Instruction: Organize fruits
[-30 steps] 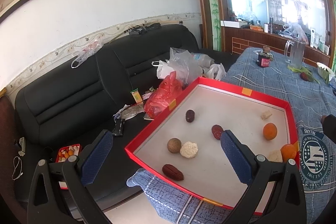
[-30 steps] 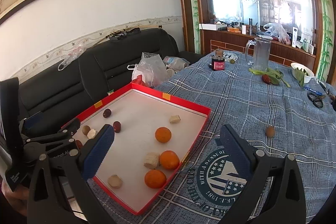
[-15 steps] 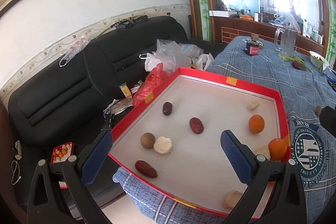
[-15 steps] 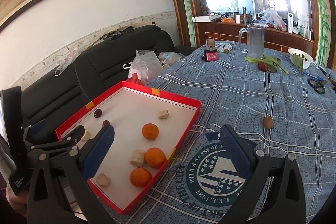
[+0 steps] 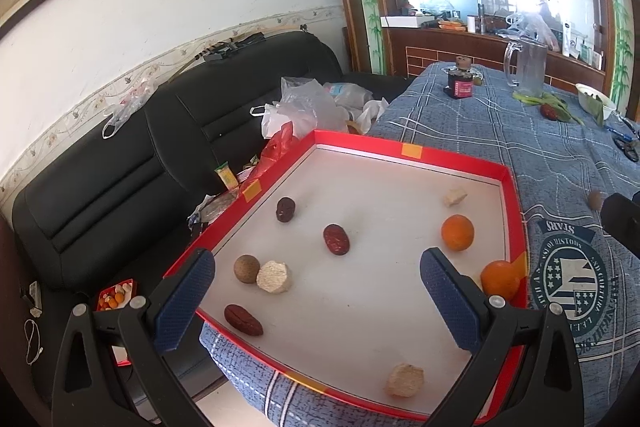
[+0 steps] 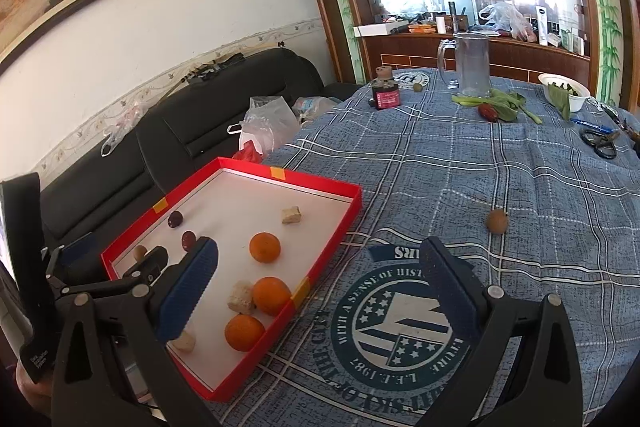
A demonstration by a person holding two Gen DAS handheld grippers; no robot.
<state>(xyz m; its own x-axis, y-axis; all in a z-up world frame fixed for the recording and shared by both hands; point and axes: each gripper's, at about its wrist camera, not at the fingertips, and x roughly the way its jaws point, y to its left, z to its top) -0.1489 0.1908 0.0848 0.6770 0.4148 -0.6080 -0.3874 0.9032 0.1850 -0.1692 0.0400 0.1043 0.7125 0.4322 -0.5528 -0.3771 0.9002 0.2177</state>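
At frame centre, shallow red cardboard tray (image 5: 408, 150) overhangs the counter edge | left tongs (image 5: 316, 301), right tongs (image 6: 318, 289): spread wide, empty | risk: nudged tray tips, spilling round oranges (image 5: 457, 232).

Free room: broad bare stretch of cloth-covered table (image 6: 420, 163) between the tray (image 6: 332, 223) and the far-edge clutter; only a lone brown fruit (image 6: 497, 221) sits there, well apart from the tray.

Far edge obstructed: jar (image 6: 386, 95), pitcher (image 6: 472, 67), greens (image 6: 504, 105) with a red date (image 6: 488, 111), bowl (image 6: 564, 93); scissors (image 6: 600, 143) towards the right edge.

Tray interior: open white floor at the far corner and mid-floor near the front rim. Near the right rim, two oranges (image 5: 458, 232) (image 5: 500, 279); a third orange (image 6: 244, 331) sits closer. Near the left rim, dates (image 5: 285, 209) (image 5: 336, 239) (image 5: 243, 319) and a brown ball (image 5: 246, 269) touching a pale chunk (image 5: 274, 277).

Left table edge drops to a sofa (image 5: 120, 187) piled with bags (image 5: 304, 111).
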